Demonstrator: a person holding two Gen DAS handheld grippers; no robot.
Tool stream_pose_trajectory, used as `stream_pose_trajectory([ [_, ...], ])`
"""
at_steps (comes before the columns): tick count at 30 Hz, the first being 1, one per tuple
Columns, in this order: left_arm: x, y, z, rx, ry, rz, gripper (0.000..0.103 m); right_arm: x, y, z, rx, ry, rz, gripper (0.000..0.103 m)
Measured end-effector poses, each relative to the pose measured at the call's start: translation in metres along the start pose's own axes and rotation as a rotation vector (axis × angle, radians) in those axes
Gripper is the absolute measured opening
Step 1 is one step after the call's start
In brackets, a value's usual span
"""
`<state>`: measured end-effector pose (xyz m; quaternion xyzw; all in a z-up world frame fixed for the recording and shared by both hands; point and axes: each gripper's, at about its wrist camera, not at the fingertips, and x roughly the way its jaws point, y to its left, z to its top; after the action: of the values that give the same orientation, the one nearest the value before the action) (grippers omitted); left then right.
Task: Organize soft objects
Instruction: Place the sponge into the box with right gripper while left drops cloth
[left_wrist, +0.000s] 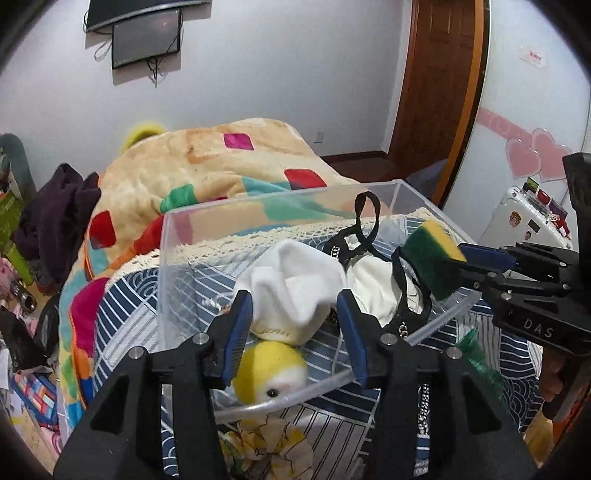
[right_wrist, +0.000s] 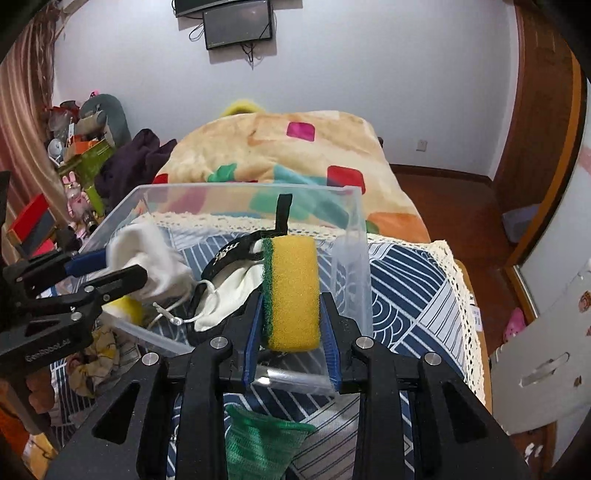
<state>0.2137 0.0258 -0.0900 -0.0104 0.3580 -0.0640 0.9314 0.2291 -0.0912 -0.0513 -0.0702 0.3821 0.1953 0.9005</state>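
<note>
A clear plastic bin (left_wrist: 173, 236) sits on the bed with a white cloth (left_wrist: 291, 288), a cream pouch with black straps (left_wrist: 373, 284) and a yellow plush toy (left_wrist: 271, 369) inside. My left gripper (left_wrist: 295, 332) is open over the bin, its fingers on either side of the white cloth. My right gripper (right_wrist: 291, 332) is shut on a yellow and green sponge (right_wrist: 291, 291) and holds it above the bin's (right_wrist: 354, 229) right side. The sponge also shows in the left wrist view (left_wrist: 430, 258).
A green mesh scrubber (right_wrist: 258, 439) and a yellow floral scrunchie (left_wrist: 266, 439) lie on the blue patterned bedcover in front of the bin. A colourful blanket (left_wrist: 207, 162) is heaped behind. Clutter stands at the left, a white cabinet (right_wrist: 554, 332) at the right.
</note>
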Motion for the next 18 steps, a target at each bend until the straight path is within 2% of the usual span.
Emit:
stream_pose_trajectory([
  [1, -0.004, -0.001, 0.0, 0.003, -0.005, -0.007, 0.049, -0.003, 0.0, -0.001, -0.002, -0.001, 0.006, 0.032],
  [3, -0.01, -0.001, 0.0, 0.001, -0.013, -0.015, 0.053, -0.008, 0.001, -0.002, -0.004, -0.017, 0.008, 0.045],
  [6, -0.025, -0.001, 0.001, -0.007, -0.043, -0.025, 0.057, -0.02, 0.006, -0.002, -0.019, -0.057, 0.0, 0.056],
  [7, -0.029, 0.0, 0.001, -0.008, -0.054, -0.024, 0.059, -0.025, 0.007, -0.002, -0.023, -0.072, -0.004, 0.057],
  [10, -0.05, -0.001, 0.001, 0.001, -0.106, 0.002, 0.071, -0.04, 0.011, -0.001, -0.039, -0.115, -0.007, 0.061],
  [12, -0.06, 0.0, -0.001, 0.0, -0.128, 0.008, 0.081, -0.047, 0.014, 0.001, -0.045, -0.143, -0.013, 0.068],
  [15, -0.074, 0.003, -0.006, -0.005, -0.15, 0.02, 0.092, -0.06, 0.018, 0.0, -0.053, -0.186, -0.009, 0.073],
  [18, -0.083, 0.006, -0.014, -0.008, -0.156, 0.038, 0.097, -0.065, 0.021, -0.003, -0.053, -0.205, 0.0, 0.082],
])
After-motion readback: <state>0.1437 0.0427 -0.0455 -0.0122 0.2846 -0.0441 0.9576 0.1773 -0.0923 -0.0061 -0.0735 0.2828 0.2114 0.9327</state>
